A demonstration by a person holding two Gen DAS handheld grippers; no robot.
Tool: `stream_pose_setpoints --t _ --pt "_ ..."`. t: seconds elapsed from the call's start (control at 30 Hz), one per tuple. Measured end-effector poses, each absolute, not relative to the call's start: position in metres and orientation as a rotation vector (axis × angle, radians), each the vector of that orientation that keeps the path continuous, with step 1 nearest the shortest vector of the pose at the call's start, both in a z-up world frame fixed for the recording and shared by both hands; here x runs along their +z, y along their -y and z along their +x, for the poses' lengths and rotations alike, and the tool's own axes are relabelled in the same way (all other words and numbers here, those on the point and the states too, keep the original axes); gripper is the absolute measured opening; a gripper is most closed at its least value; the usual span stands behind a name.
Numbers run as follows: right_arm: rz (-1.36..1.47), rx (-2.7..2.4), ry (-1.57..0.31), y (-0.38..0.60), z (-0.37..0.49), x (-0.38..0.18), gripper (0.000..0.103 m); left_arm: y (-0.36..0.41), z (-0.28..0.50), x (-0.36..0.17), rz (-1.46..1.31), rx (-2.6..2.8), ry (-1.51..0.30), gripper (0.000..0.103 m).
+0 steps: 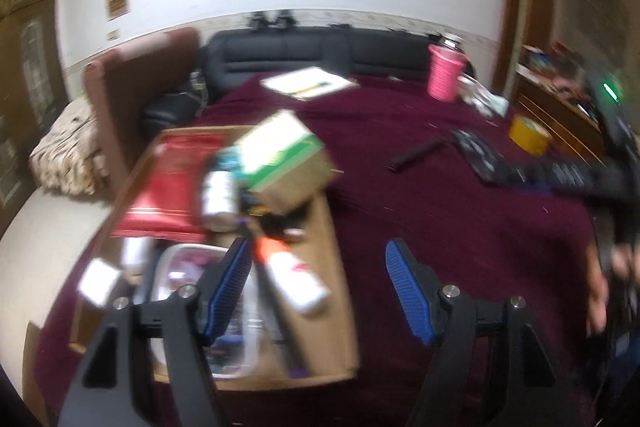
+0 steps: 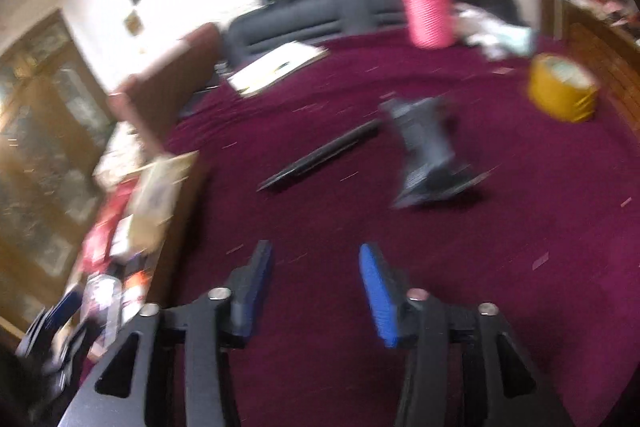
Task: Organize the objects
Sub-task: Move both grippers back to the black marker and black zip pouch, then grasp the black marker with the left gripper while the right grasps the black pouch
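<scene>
A cardboard tray point(image 1: 332, 291) on the maroon cloth holds a red packet point(image 1: 172, 183), a tan box with a green stripe point(image 1: 286, 159), a silver can point(image 1: 218, 195), a white bottle with an orange cap point(image 1: 294, 277) and a clear tub point(image 1: 188, 291). My left gripper point(image 1: 318, 267) is open and empty above the tray's right edge. My right gripper point(image 2: 316, 267) is open and empty over bare cloth. A dark remote point(image 2: 426, 151) and a thin black stick point(image 2: 320, 157) lie ahead of it. The tray shows at the left in the right wrist view point(image 2: 176, 195).
A pink basket point(image 1: 444, 73), a yellow tape roll point(image 1: 528, 135), a white pad with a pencil point(image 1: 308, 83) and crumpled cloths point(image 2: 496, 35) sit further back. A black sofa point(image 1: 320, 53) and brown armchair point(image 1: 132, 87) stand behind. Shelves are at the right.
</scene>
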State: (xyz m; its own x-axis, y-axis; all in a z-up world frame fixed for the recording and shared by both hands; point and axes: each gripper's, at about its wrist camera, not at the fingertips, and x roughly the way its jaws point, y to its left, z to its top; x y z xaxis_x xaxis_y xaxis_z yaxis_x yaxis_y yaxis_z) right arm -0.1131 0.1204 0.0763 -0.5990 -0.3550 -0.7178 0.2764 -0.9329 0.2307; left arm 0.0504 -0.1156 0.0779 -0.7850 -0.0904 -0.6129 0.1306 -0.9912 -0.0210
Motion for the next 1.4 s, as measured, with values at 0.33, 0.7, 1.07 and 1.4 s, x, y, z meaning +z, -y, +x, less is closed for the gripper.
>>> stream_pose_setpoints --t 0.33,0.7,1.07,1.4 --pt "1.384 -2.566 0.079 -0.120 -0.230 0.030 0.060 0.084 0.042 0.073 1.045 -2.933 -0.030 0.069" --pt "1.237 -2.577 0.285 -0.157 -0.164 0.045 0.030 0.063 -0.009 0.082 1.225 -2.994 -0.025 0.069" --pt "1.099 -2.556 0.459 -0.199 -0.144 0.048 0.030 0.015 -0.134 0.071 1.378 -2.936 0.230 0.063" --pt "1.082 -2.510 0.529 -0.206 -0.144 0.052 0.030 0.013 -0.222 0.032 1.625 -2.846 0.309 0.053"
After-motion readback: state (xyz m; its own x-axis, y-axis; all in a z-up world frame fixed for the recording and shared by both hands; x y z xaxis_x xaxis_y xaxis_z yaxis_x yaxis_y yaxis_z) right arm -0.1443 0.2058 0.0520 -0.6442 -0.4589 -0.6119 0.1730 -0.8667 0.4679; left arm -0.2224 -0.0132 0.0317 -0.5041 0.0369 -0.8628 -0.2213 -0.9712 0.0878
